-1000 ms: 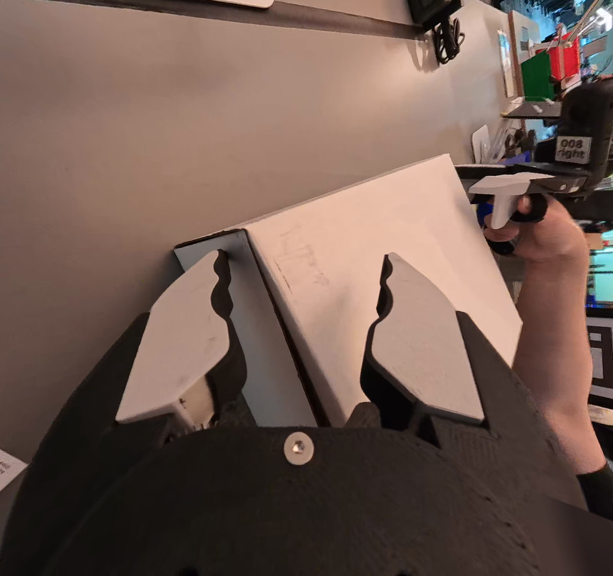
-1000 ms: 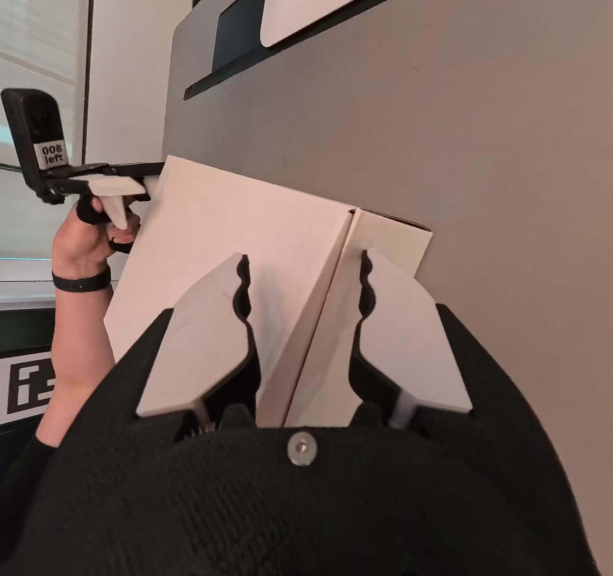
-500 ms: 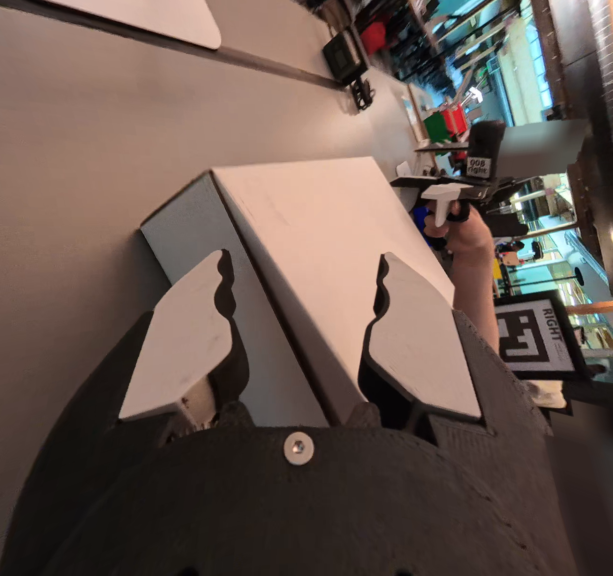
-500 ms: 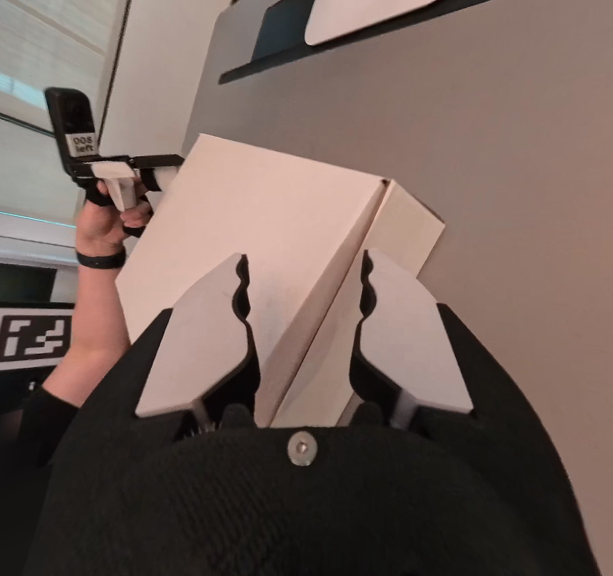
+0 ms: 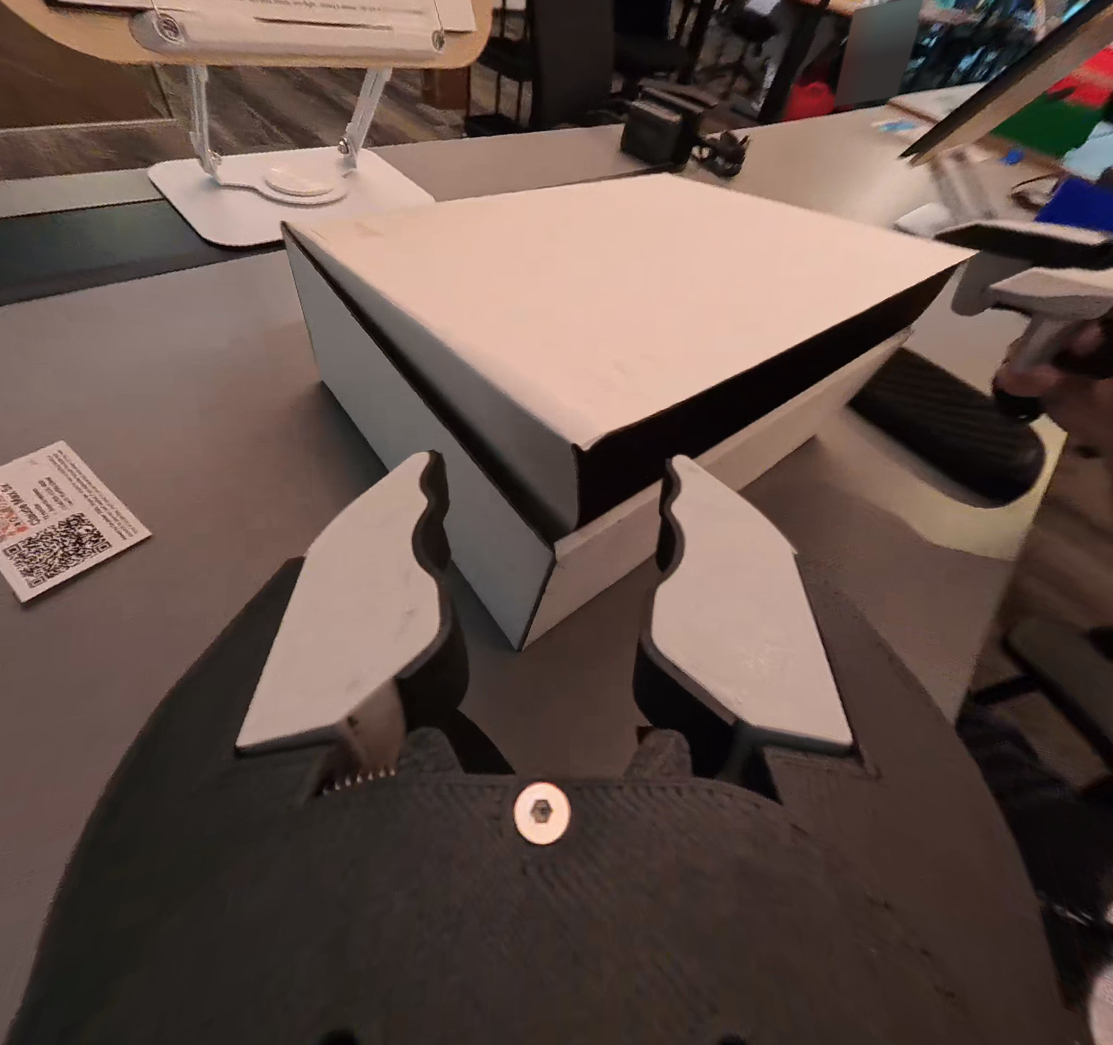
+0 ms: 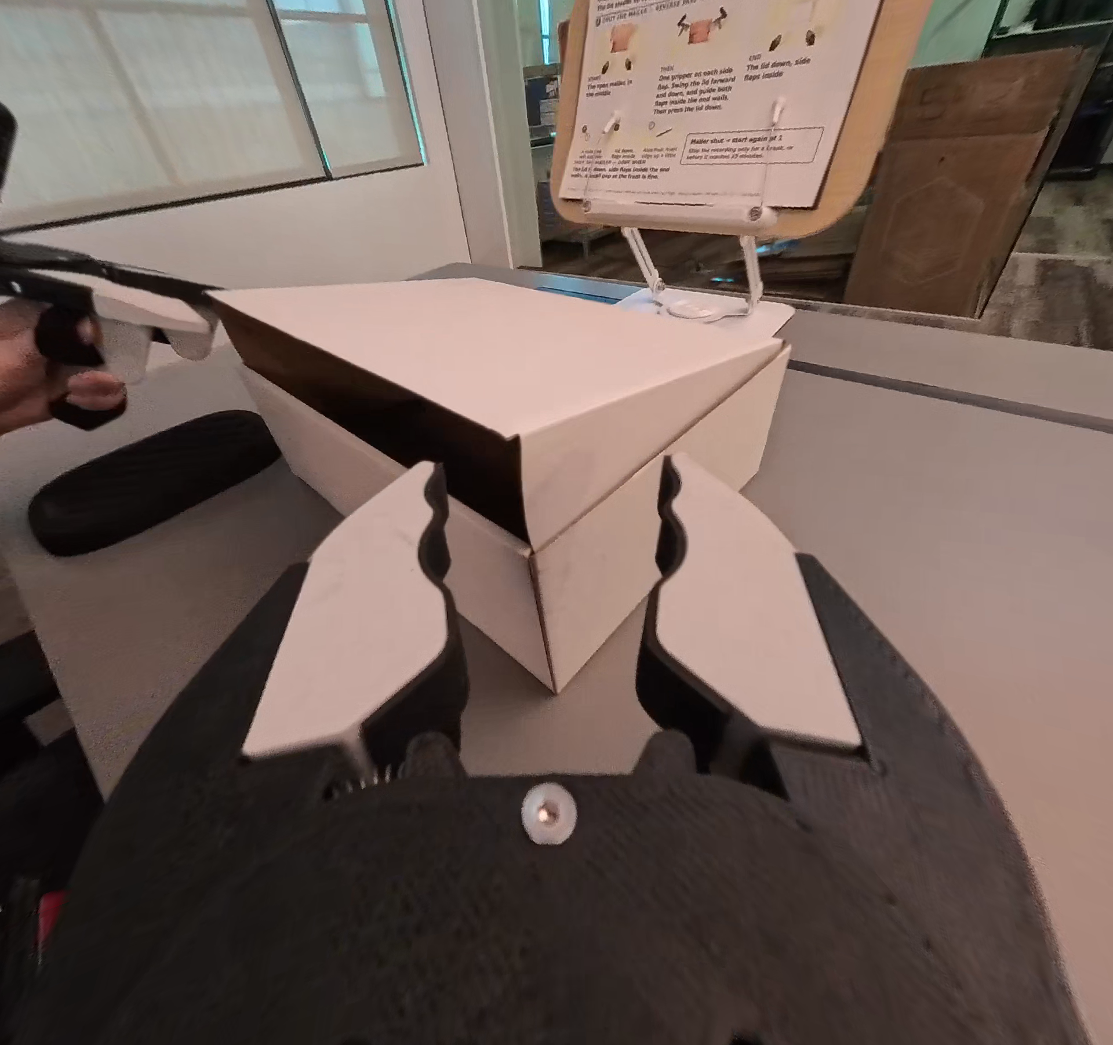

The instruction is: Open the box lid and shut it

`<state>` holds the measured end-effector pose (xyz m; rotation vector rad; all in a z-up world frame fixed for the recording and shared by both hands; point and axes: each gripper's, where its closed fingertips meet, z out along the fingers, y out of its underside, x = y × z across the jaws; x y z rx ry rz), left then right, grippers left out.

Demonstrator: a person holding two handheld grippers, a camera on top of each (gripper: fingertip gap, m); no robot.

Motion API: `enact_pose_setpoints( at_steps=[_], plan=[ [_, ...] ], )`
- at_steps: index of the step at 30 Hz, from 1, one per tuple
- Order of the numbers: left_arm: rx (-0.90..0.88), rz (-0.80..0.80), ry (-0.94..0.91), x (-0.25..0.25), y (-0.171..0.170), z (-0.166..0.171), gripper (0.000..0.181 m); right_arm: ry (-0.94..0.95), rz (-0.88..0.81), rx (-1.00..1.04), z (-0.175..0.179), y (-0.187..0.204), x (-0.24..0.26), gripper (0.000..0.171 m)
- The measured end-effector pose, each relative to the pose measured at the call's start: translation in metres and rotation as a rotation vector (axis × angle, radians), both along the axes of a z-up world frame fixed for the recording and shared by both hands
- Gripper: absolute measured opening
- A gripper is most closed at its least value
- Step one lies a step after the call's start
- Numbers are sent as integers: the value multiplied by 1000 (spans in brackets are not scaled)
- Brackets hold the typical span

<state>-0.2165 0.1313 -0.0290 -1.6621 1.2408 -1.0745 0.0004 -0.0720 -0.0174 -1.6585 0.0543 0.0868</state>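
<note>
Even indoor light, moderately bright; daylight entered through the frosted window panes [image 6: 180,52] far left. White cardboard box lid [image 5: 602,293] cast a dark shadow beneath its raised front. Wide-angle bending and motion blur at edges.

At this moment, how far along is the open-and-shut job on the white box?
The lid is partly raised, with a dark gap along the front above the box. The left gripper and right gripper are open at the box's two front corners, gripping nothing. Whether it is opening or closing cannot be told.
</note>
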Motion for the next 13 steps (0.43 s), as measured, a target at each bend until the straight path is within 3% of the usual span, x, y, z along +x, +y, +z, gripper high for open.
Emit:
enact_pose_setpoints(
  at_steps=[5,10,13],
  plan=[
    [133,105,113,9,12,-12,45,-111,-31,-79,-8,16,-7,56],
    [274,134,201,6,10,-5,14,-250,-98,-135,-12,19,0,20],
    [359,125,297,4,10,-14,13,-213,-67,-137,-14,19,-2,16]
  ],
)
